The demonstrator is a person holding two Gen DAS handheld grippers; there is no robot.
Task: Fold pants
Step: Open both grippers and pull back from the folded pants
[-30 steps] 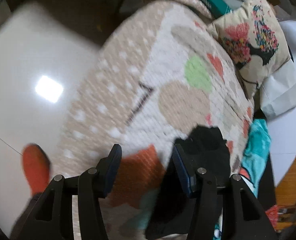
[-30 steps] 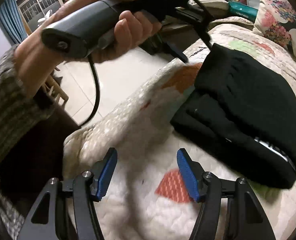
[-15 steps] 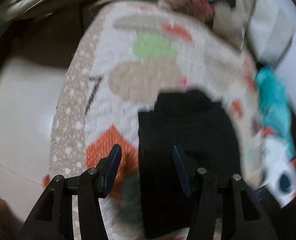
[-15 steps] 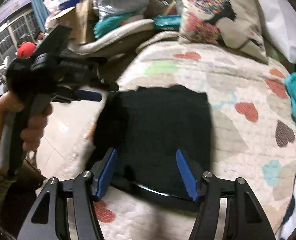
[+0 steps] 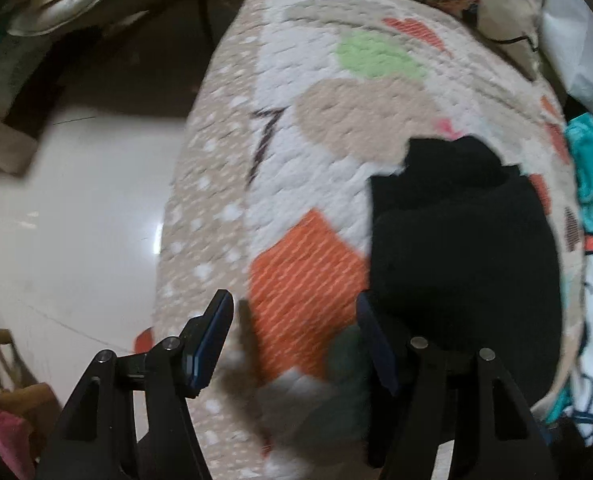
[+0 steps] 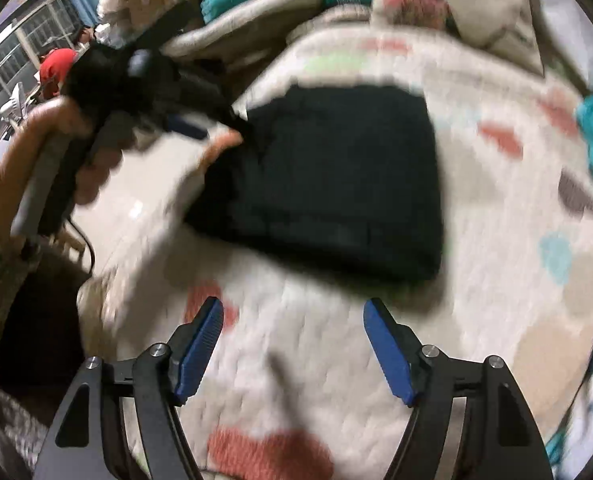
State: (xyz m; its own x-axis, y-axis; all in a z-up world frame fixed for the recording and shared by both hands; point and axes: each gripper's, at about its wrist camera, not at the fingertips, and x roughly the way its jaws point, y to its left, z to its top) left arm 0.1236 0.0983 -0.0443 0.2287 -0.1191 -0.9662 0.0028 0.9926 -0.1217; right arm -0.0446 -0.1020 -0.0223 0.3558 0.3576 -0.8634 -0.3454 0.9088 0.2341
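The black pants (image 6: 328, 176) are seen folded into a soft, floppy pile on the quilt (image 6: 336, 360). Both the left claw (image 5: 296, 340) and the right claw (image 6: 292, 344) have just been opened wider and nothing is held. An edge is best pinched.

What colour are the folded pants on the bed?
Black; the pants show best in the right wrist view.

Glossy pale floor (image 5: 76, 208) beside a quilt-covered bed (image 5: 316, 152).
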